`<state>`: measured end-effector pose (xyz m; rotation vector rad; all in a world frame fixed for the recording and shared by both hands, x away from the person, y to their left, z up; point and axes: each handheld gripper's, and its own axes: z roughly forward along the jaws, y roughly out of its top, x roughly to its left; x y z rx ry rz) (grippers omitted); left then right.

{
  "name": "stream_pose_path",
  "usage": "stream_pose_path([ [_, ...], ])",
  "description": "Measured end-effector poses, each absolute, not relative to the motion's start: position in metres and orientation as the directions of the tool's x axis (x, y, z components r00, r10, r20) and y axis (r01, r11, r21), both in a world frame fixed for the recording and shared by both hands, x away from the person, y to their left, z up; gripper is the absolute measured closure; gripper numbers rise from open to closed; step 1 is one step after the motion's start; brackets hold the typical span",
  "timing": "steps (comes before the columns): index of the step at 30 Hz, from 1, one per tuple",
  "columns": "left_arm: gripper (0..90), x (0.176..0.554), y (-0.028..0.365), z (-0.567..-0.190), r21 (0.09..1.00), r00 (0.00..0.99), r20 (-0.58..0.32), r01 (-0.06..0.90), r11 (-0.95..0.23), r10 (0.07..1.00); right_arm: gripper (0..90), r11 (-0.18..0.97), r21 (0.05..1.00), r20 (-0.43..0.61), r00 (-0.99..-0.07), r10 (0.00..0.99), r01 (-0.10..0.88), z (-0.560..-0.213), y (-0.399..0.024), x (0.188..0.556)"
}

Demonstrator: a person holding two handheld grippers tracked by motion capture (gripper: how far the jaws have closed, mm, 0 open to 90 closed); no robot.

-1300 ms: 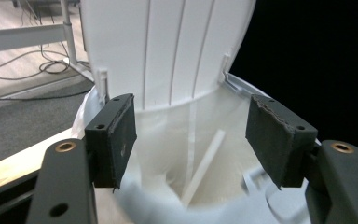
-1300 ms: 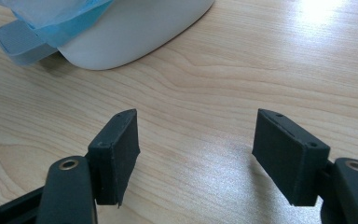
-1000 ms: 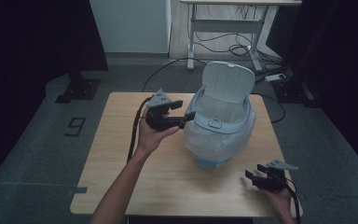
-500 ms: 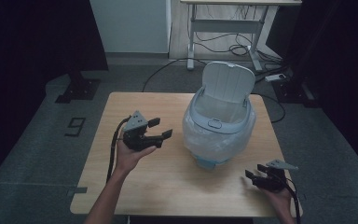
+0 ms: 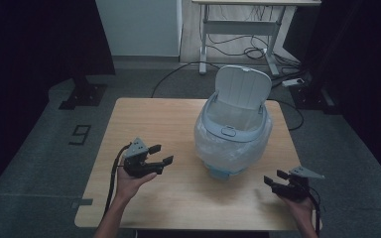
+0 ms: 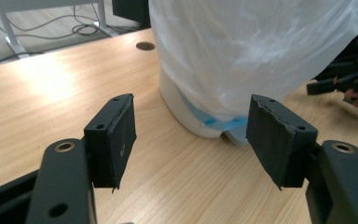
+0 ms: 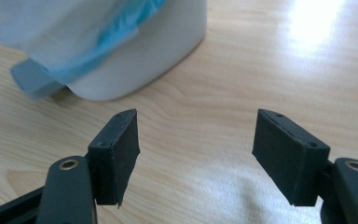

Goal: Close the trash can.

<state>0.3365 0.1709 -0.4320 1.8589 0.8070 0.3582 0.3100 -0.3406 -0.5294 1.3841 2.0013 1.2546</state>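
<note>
Taking the small white bin [image 5: 233, 131] in the middle of the wooden table [image 5: 144, 116] as the landmark, the left gripper [image 5: 157, 154] is hovering well to its left, apart from it, with a hand [image 5: 129, 181] cupping it from below; the forearm is running off the bottom edge of the high view, and the cable [image 5: 113, 181] is trailing down beside it. Its jaws are standing spread with nothing between them, and in the left gripper view they are framing bare tabletop in front of the bin's base. In that view the bin's top is being cut off by the frame, and the translucent plastic liner [image 6: 261, 51] is draping over the outside and hiding most of the white wall; a blue band [image 6: 219, 123] is peeking out under the liner's hem, though what it is remains hard to make out. In the high view the bin's lid [image 5: 242, 88] is standing upright at the back, and the liner is blurring the bin's outline. To the right of the bin and nearer the table's front edge, the right gripper [image 5: 275, 179] is resting low, its hand [image 5: 300, 208] partly cut off at the bottom. Its jaws are likewise standing spread and empty, pointing toward the bin's base, which the right gripper view is showing only in part, blurred.
</note>
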Motion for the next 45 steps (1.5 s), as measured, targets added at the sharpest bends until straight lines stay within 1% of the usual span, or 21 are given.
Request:
stream_pose_path([
  [7,32.6,0.337,0.170,-0.437,0.892,0.732,-0.107,0.369,-0.259,0.673,30.4,0.087,0.884,0.151,-0.458,0.876,0.459,-0.493,-0.342,0.309],
  [14,32.6,0.337,0.171,-0.443,0.888,0.729,-0.119,0.382,-0.257,0.674,29.5,0.074,0.917,0.145,-0.500,0.853,0.393,-0.442,-0.344,0.311],
  [20,32.7,0.338,0.174,-0.449,0.880,0.720,-0.129,0.400,-0.256,0.682,29.5,0.052,0.942,0.138,-0.524,0.840,0.331,-0.396,-0.344,0.319],
  [25,32.8,0.338,0.174,-0.453,0.876,0.717,-0.135,0.409,-0.257,0.684,29.4,0.062,0.951,0.120,-0.546,0.829,0.303,-0.368,-0.339,0.329],
  [34,32.9,0.337,0.177,-0.456,0.874,0.712,-0.144,0.417,-0.250,0.687,29.2,0.061,0.956,0.119,-0.571,0.812,0.287,-0.339,-0.326,0.352],
  [45,33.0,0.337,0.176,-0.460,0.867,0.714,-0.146,0.426,-0.258,0.685,28.9,0.084,0.955,0.103,-0.586,0.804,0.283,-0.323,-0.311,0.369],
])
